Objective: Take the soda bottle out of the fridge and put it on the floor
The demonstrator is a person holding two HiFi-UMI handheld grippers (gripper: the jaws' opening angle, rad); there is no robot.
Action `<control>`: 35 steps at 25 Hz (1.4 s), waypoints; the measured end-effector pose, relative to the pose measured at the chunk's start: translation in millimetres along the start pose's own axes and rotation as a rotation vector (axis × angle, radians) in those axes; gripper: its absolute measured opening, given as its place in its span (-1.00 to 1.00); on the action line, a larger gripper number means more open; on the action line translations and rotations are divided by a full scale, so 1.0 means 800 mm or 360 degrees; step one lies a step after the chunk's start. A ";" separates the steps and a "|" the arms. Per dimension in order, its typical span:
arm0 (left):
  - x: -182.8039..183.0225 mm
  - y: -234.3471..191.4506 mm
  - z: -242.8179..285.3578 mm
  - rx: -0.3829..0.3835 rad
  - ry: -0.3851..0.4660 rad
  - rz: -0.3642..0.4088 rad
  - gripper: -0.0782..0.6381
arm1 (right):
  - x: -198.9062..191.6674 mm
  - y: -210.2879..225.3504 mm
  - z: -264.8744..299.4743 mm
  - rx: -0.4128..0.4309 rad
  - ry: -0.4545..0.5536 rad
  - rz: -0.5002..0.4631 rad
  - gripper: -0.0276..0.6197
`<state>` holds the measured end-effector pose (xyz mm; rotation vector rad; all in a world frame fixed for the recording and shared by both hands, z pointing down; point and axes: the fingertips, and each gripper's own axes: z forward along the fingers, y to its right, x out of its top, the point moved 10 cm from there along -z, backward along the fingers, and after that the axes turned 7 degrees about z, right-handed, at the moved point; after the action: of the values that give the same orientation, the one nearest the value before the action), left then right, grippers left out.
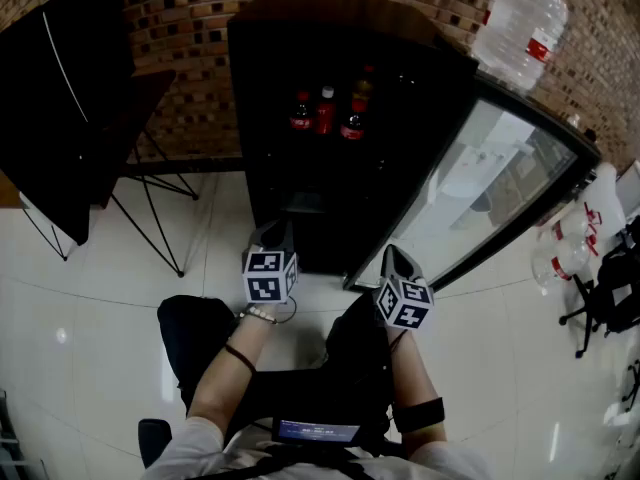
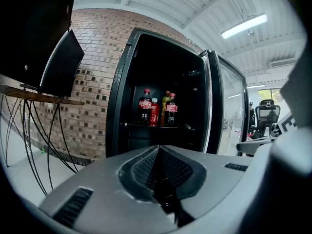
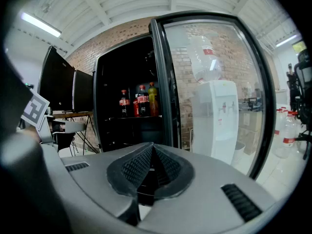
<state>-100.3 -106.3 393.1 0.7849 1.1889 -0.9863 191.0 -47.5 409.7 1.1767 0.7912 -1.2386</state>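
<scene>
A wall of rough reddish-brown brick (image 1: 190, 28) stands behind a floor of glossy white tiles (image 1: 100, 298). Against the wall is the tall, boxy black fridge (image 1: 262, 118), its inside dark. Its black-framed glass door (image 1: 490, 178) is swung wide open to the right, smooth and reflective. Left of the fridge, a flat black screen (image 1: 60, 98) rests on a table with thin black wire legs (image 1: 150, 208). A large clear ribbed plastic water jug with a red label (image 1: 520, 28) sits behind the door.

4 slim plastic soda bottles (image 2: 157, 108) stand upright in a tight cluster on a fridge shelf: 2 dark cola ones with red labels, 1 red and 1 yellow.

The matte grey left gripper (image 1: 272, 236) and right gripper (image 1: 397, 261) point at the fridge from outside it, side by side but apart, well short of the bottles. In each gripper view the black, cross-hatched pads meet at the tips with nothing between them: both tongs are closed and empty. The person's bare forearms (image 1: 225, 368) reach forward and slightly inward.
</scene>
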 end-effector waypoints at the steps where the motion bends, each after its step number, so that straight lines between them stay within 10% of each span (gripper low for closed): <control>1: 0.002 0.000 0.001 0.0002 0.0009 -0.0001 -0.78 | 0.000 0.003 0.000 -0.0005 -0.0003 -0.0001 -0.86; 16: 0.155 -0.025 0.094 0.0035 0.0218 0.0207 -0.26 | 0.004 0.033 -0.013 -0.0089 0.0009 0.0003 -0.86; 35: 0.233 -0.056 0.243 0.0172 0.0049 0.0200 -0.02 | 0.009 0.047 -0.023 -0.0098 0.0001 0.0008 -0.86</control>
<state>-53.8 -336.3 253.3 0.9521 1.1055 -0.9434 231.7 -34.8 407.1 1.1285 0.8210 -1.2016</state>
